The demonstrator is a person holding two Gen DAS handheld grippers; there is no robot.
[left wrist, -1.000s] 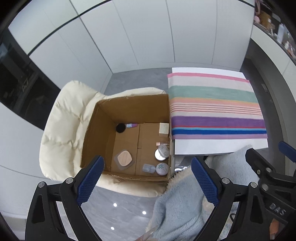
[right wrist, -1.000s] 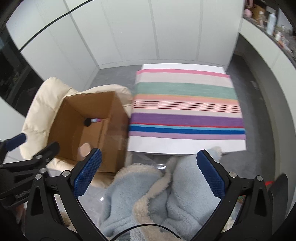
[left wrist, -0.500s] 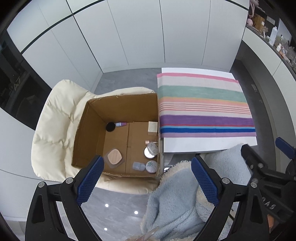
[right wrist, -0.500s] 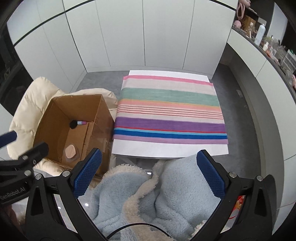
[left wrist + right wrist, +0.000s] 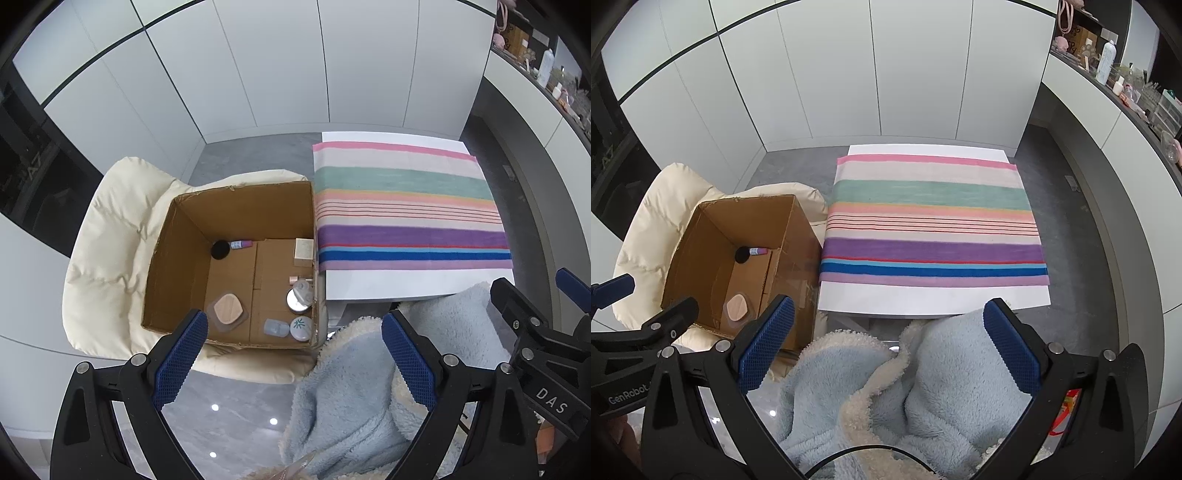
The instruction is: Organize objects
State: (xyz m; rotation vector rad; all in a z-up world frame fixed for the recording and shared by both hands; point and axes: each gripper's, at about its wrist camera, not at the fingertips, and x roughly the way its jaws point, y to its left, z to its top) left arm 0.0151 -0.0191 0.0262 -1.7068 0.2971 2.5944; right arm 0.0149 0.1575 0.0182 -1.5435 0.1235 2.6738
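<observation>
An open cardboard box [image 5: 192, 266] [image 5: 701, 236] sits on a cream padded chair [image 5: 107, 240] [image 5: 646, 221]. Inside lie small toiletries: a beige puff in a clear case [image 5: 227, 308] [image 5: 737, 306], a black round piece [image 5: 220, 249], a small purple bottle [image 5: 241, 244], a pale square box [image 5: 303, 251], a silver jar [image 5: 297, 297], a white jar with green mark [image 5: 301, 328] and a blue case [image 5: 276, 328]. My left gripper [image 5: 293, 363] hangs open high above the box's near edge. My right gripper [image 5: 888, 347] is open above a fluffy light-blue garment [image 5: 923, 387] [image 5: 351, 406].
A white table [image 5: 931, 301] [image 5: 406, 284] covered by a striped cloth [image 5: 934, 229] [image 5: 402, 206] stands right of the box. White cabinet walls surround the grey floor [image 5: 229, 410]. A counter with bottles [image 5: 1108, 55] runs along the right. The right gripper's body [image 5: 535, 332] shows in the left view.
Both grippers have risen and pulled back, so the box, chair and table look smaller and more centred. Both stay open and empty.
</observation>
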